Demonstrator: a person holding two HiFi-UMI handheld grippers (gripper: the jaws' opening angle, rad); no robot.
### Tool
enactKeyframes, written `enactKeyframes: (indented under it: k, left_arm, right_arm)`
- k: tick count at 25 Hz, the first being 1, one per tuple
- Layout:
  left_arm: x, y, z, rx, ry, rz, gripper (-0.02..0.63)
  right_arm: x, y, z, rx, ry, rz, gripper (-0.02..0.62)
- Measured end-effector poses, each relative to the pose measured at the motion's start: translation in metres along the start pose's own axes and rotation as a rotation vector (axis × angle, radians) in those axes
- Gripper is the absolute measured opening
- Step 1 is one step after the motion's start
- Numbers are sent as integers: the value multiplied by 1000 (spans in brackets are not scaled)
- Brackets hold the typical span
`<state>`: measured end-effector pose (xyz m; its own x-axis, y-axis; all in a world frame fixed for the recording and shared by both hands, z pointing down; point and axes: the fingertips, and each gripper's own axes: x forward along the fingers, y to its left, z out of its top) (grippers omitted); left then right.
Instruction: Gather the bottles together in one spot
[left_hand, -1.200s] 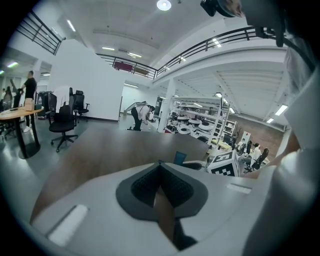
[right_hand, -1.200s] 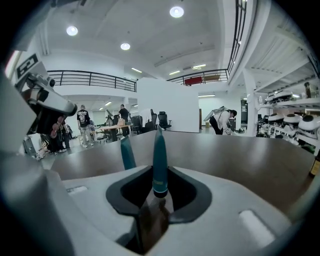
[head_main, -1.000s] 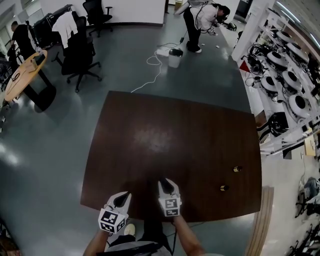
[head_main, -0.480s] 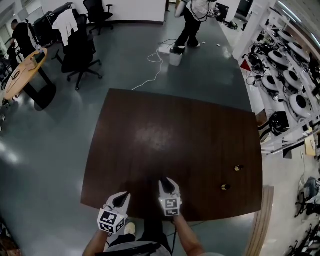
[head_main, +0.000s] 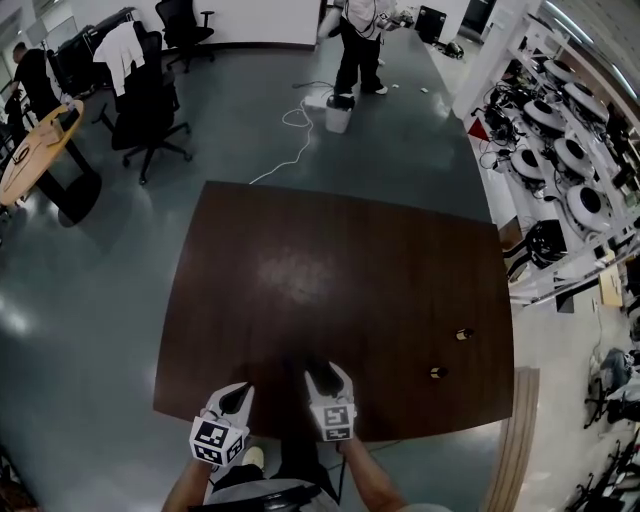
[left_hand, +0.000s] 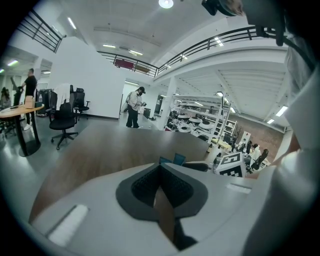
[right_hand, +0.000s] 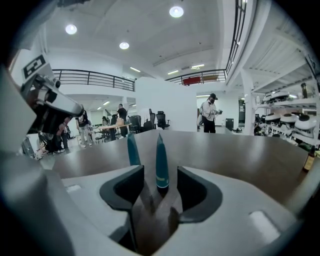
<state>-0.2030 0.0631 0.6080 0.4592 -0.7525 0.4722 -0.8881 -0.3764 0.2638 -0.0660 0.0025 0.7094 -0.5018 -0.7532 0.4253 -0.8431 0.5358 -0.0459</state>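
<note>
Right hand-held gripper (head_main: 329, 375) was opening over the worktop's (head_main: 330, 270) near edge, nothing between its jaws. Left hand-held gripper (head_main: 236, 398) sat closed, empty. Far bottle (head_main: 463, 334) and near bottle (head_main: 437, 373) stood close together, well off right.

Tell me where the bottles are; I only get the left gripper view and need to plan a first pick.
Observer: Head view shows two on the table, right side: a far bottle and a near bottle, apart.
Operator: Is the right gripper free?
Observer: Yes; the right gripper is opening, nothing between its jaws.
Operator: Does its view catch a bottle?
Observer: Yes, one small bottle at its far right edge; which one, I can't tell.
</note>
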Motion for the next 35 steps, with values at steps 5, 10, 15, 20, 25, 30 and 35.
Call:
enactKeyframes:
  k: [5,10,15,20,25,30,35]
  left_arm:
    - [12,-10,19,4,-25,-18,0]
    - [22,-22,39,17,-68,-50,0]
    - [23,-26,52,47,-99,-87,0]
    - [19,-26,63,106,-119,-142,0]
    - [18,-37,59,208,-117,-201,0]
    - [23,-55,62,228,-110,-287,0]
    - [33,-94,60,252,-109,-385,0]
  right_arm:
    - [-29,-6,32,16,-65,-9,146]
    - [-51,-9,66,9,-133,-22,90]
    - [-64,-8,89,19,-178,-75,49]
    - [-74,-3,96,35,-192,-159,20]
    - [-97,0,102,69,-224,-242,2]
    - [-120,-6,105,89,-244,-341,2]
    - [-160,-35,99,122,-248,-471,2]
